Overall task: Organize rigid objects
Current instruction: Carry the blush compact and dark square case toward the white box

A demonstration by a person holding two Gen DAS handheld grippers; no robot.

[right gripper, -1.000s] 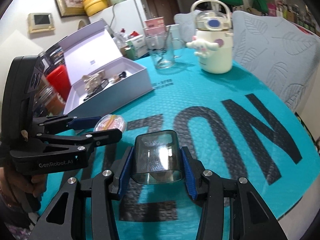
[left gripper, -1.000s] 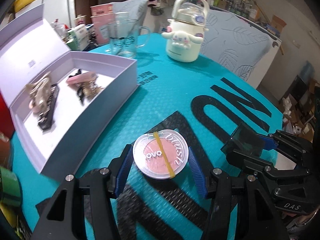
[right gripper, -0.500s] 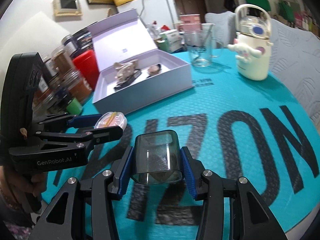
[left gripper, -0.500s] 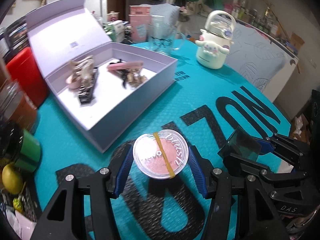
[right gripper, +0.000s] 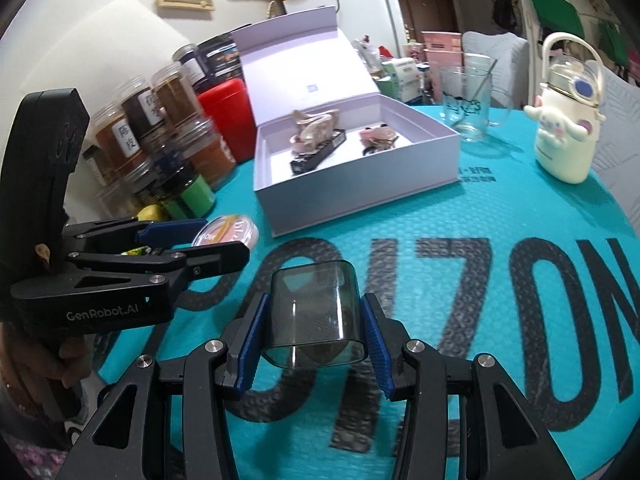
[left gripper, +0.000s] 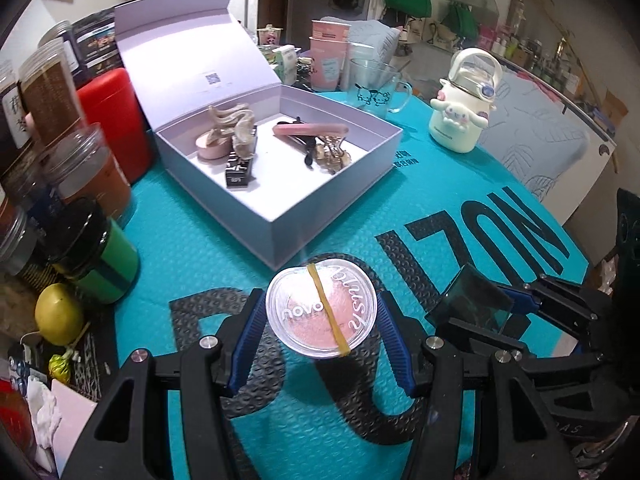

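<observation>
The blush compact [left gripper: 321, 307] is a round, clear-lidded plastic case with pink powder inside and a yellow rubber band [left gripper: 326, 307] stretched across its lid. It looks light and stiff, with a smooth rim that could slip; the pressed powder would likely crack if dropped. The best hold is across its widest part, pads on opposite sides of the rim, which is how the left tongs [left gripper: 321, 320] take it: the blue pads [left gripper: 249, 328] stand partly apart, clamped on the compact's two sides, holding it lid-up above the teal counter [left gripper: 208, 248], just near of the open lilac box [left gripper: 280, 216].

The second thing is a small smoky translucent case [right gripper: 316, 316] with rounded corners. It reads as hard, thin-walled plastic, light and glossy, so a squeeze on its flat sides suits it better than on the curved corners. The right tongs [right gripper: 316, 336] are partly apart and closed on those two sides, carrying it clear of the counter, to the right of the left tongs.

The box lies farther in, lid raised, already holding hair clips [left gripper: 230, 132] and a dark long piece [left gripper: 239, 170]; its near floor [left gripper: 280, 184] is bare and seems the likely place for both items.
</observation>
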